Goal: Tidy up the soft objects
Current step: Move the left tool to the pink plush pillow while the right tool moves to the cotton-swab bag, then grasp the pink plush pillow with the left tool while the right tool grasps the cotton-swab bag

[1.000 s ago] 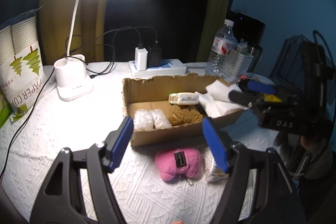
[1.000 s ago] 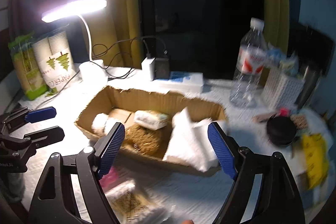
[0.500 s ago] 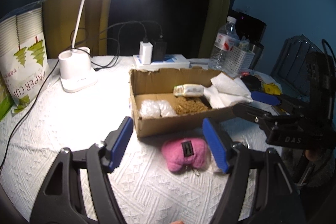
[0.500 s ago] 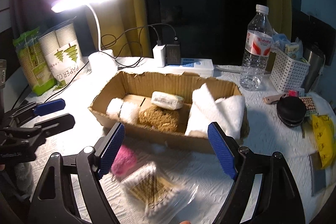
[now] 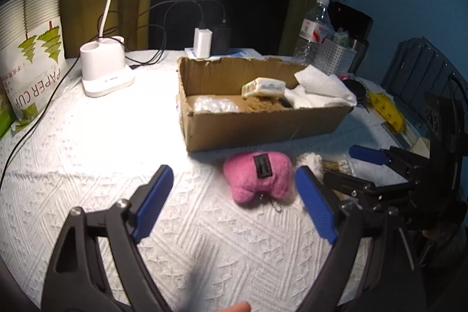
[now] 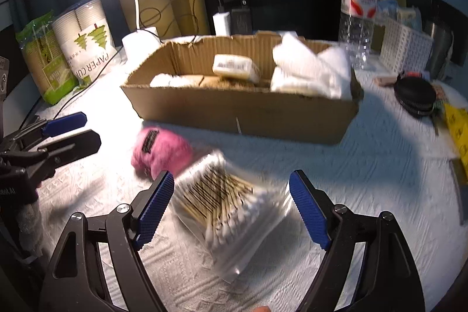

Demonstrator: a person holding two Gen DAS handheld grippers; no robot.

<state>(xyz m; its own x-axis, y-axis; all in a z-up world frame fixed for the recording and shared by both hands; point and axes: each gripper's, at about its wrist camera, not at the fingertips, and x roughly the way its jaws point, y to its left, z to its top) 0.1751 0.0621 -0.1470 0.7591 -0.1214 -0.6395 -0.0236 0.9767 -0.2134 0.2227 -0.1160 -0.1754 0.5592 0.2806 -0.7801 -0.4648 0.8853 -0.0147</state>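
Observation:
A cardboard box (image 5: 263,127) (image 6: 248,113) on the white tablecloth holds white towels (image 6: 310,69), a wrapped soap bar (image 6: 235,67), a brown sponge (image 5: 263,104) and white puffs (image 5: 210,105). A pink plush toy (image 5: 259,176) (image 6: 161,149) lies in front of the box. A clear bag of cotton swabs (image 6: 231,209) lies beside it, between the fingers of my open right gripper (image 6: 231,212). My open left gripper (image 5: 234,201) hovers just before the plush. Each gripper shows in the other's view (image 5: 377,168) (image 6: 58,133).
A white desk lamp base (image 5: 102,69), a paper cup sleeve (image 5: 32,48), a power strip with chargers (image 5: 210,46), a water bottle (image 6: 358,8), a white basket (image 6: 406,46), a black round case (image 6: 415,95) and yellow packaging (image 6: 457,133) surround the box.
Both grippers have dropped lower and closer to the table. The right gripper now straddles the swab bag; the left gripper has neared the pink plush.

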